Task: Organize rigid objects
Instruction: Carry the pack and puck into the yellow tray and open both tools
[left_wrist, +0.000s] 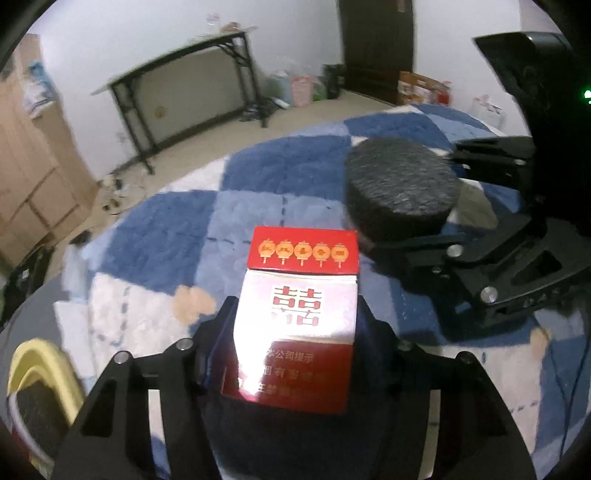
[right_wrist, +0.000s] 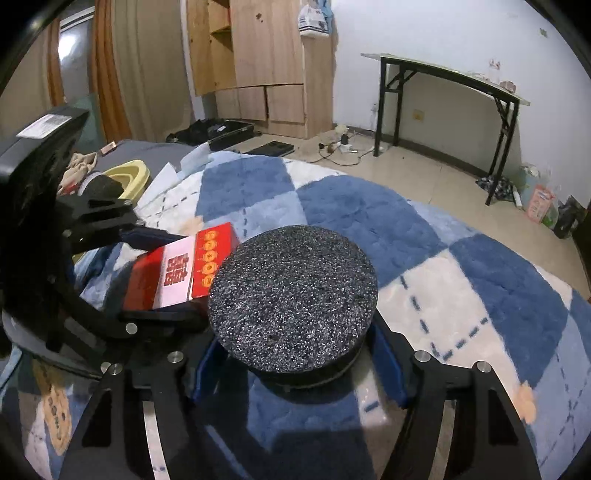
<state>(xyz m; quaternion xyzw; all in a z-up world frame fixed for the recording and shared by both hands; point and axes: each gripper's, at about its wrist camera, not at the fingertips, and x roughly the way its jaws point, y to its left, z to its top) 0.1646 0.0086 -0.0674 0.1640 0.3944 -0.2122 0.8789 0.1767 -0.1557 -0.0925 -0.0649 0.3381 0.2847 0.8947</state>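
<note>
Left gripper (left_wrist: 295, 332) pinches a red-and-white rectangular carton (left_wrist: 299, 314) above the blue-and-white checked plush blanket (left_wrist: 155, 229). Right gripper (right_wrist: 295, 354) clamps a round dark-grey foam disc (right_wrist: 293, 299), at the carton's two o'clock, edges nearly touching.

Both wrist views close, angled down over blue rug (left_wrist: 280, 173); left slightly blurred, each showing other tool.

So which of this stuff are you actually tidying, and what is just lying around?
In the job: red box held in the left gripper; black foam disc held in the right gripper; yellow bin.

Lying about: blue checked blanket, folding table, wooden wardrobe, floor clutter.
</note>
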